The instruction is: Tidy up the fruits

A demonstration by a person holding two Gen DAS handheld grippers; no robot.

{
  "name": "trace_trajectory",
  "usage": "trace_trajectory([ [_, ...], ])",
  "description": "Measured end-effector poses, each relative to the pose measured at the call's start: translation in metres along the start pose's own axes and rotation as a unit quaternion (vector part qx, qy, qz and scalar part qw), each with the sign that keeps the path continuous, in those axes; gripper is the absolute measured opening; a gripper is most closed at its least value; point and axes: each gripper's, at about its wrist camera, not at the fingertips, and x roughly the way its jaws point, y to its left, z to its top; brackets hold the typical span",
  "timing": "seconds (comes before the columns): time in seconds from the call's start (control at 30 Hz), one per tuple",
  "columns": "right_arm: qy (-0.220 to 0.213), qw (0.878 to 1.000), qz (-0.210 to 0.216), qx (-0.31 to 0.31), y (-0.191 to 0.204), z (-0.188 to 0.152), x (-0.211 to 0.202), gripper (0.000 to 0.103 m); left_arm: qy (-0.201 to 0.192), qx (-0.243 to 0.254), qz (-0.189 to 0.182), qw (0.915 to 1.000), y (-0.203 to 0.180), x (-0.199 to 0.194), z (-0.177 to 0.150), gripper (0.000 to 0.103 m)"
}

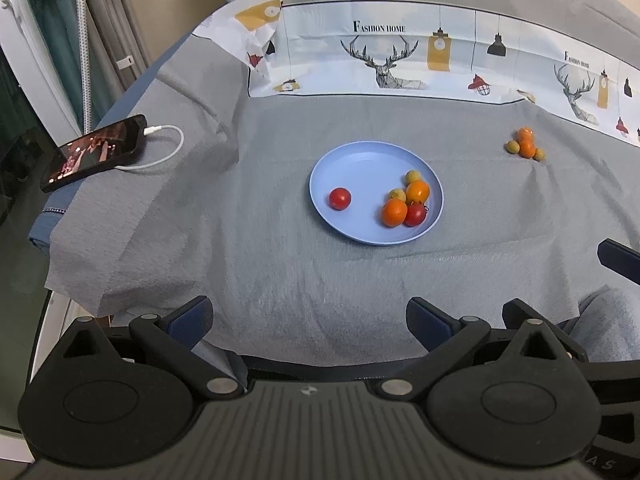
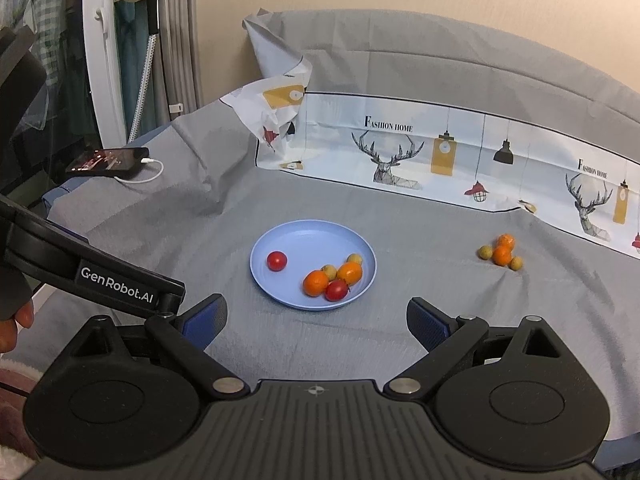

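A light blue plate (image 1: 360,164) (image 2: 312,236) sits mid-cloth. It holds a lone red tomato (image 1: 340,198) (image 2: 277,260) on its left, and on its right a cluster: two oranges (image 1: 394,212) (image 2: 315,283), a second tomato (image 1: 415,214) (image 2: 336,290) and two small yellow-green fruits (image 1: 413,177) (image 2: 354,258). A loose pile of oranges and small yellow-green fruits (image 1: 525,144) (image 2: 501,254) lies on the cloth to the far right. My left gripper (image 1: 310,320) is open and empty, near of the plate. My right gripper (image 2: 316,320) is open and empty, just short of the plate's near rim.
A grey cloth (image 1: 280,272) covers the surface, with a printed deer-pattern strip (image 1: 384,60) along the back. A phone (image 1: 94,152) (image 2: 108,161) on a white charging cable lies at the far left edge. The left gripper's arm (image 2: 116,284) crosses the right view's left side.
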Motion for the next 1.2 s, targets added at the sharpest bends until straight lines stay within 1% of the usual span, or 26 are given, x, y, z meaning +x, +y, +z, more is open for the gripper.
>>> trace_trajectory([
  [0.2,0.012,1.000,0.001,0.000,-0.004,-0.001,0.014,0.097,0.018,0.008,0.003,0.9998,-0.005,0.015,0.006,0.103],
  [0.33,0.015,1.000,-0.004,0.012,-0.012,-0.004,0.023,0.097,0.030,0.015,0.007,0.9994,-0.010,0.028,0.014,0.103],
  [0.43,0.013,0.999,-0.022,0.032,-0.025,-0.004,0.032,0.097,0.036,0.017,0.003,0.9992,-0.016,0.038,0.026,0.103],
  [0.57,0.012,0.996,-0.060,0.067,-0.058,-0.003,0.045,0.097,0.039,0.032,-0.011,0.9987,-0.036,0.054,0.049,0.103],
  [0.7,0.010,0.989,-0.110,0.100,-0.102,-0.009,0.057,0.097,0.044,0.054,-0.031,0.9971,-0.069,0.077,0.079,0.103],
  [0.8,0.015,0.981,-0.145,0.124,-0.139,-0.016,0.071,0.097,0.048,0.070,-0.052,0.9950,-0.099,0.100,0.104,0.103],
  [0.83,0.016,0.979,-0.157,0.132,-0.153,-0.017,0.078,0.097,0.050,0.077,-0.053,0.9944,-0.112,0.110,0.114,0.103],
  [0.93,0.014,0.972,-0.190,0.140,-0.195,-0.022,0.101,0.097,0.038,0.112,-0.062,0.9911,-0.151,0.137,0.142,0.103],
  [1.0,0.011,0.968,-0.209,0.138,-0.223,-0.024,0.121,0.097,0.032,0.143,-0.072,0.9865,-0.180,0.161,0.159,0.103],
  [1.07,0.012,0.967,-0.216,0.131,-0.251,-0.025,0.149,0.097,0.033,0.172,-0.088,0.9806,-0.211,0.192,0.176,0.103],
  [1.13,0.014,0.970,-0.216,0.112,-0.275,-0.025,0.178,0.097,0.037,0.205,-0.108,0.9720,-0.240,0.224,0.191,0.103],
  [1.2,0.017,0.976,-0.204,0.076,-0.296,-0.024,0.210,0.097,0.043,0.237,-0.116,0.9636,-0.269,0.257,0.205,0.103],
])
